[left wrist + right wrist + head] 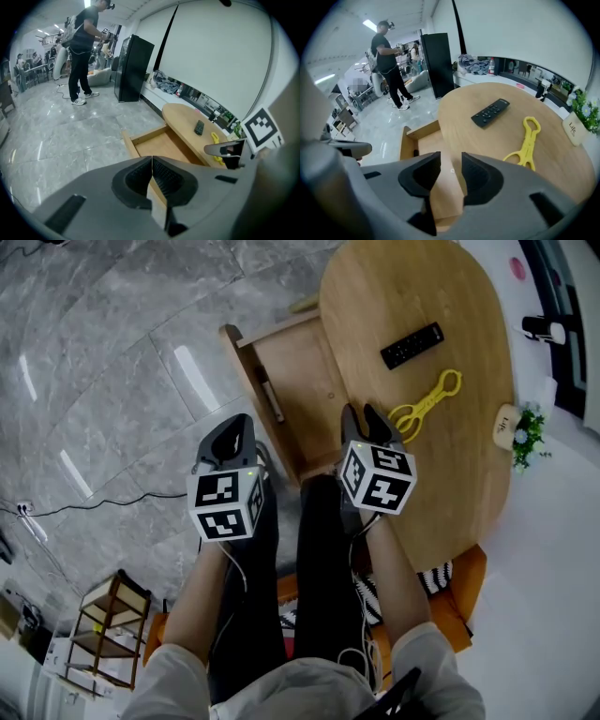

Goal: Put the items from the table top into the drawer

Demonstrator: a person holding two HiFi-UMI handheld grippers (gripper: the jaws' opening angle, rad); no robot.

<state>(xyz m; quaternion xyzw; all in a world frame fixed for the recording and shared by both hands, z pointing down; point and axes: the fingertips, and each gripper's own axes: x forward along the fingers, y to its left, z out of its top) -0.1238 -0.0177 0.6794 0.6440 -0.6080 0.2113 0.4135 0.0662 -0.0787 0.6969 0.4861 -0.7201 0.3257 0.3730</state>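
Right gripper (451, 160): jaws apart, nothing between them; the gap shows only the near edge of the table (403, 287) and the drawer (300, 371) beside it. It is angled steeply down over that edge, well short of both items.

Left gripper (152, 161): jaws pressed together and empty, held over the floor beside the drawer's outer wall.

Drawer: pulled out from under the table and open. No task item can be seen in it.

Items on the table top: a black remote control (412, 345) lying flat near the middle, and a pair of yellow plastic tongs (427, 404) nearer the right gripper, ring end pointing away. The two lie apart and neither is touched. Both remain to be moved, so the task appears to be at its start.

Beyond the tongs, at the table's far edge: a small sign (507, 426) and a potted plant (530, 432).

Hazards, as judged:
- The tongs are thin, forked and probably springy. A pinch on one arm could let them pivot or flip free.
- The remote is low and flat. Jaws closing on it from above may skid off and push it along the smooth wood.
- A long reach could knock the sign or plant.
- A release over the drawer's wall, not its floor, would drop the item to the floor.
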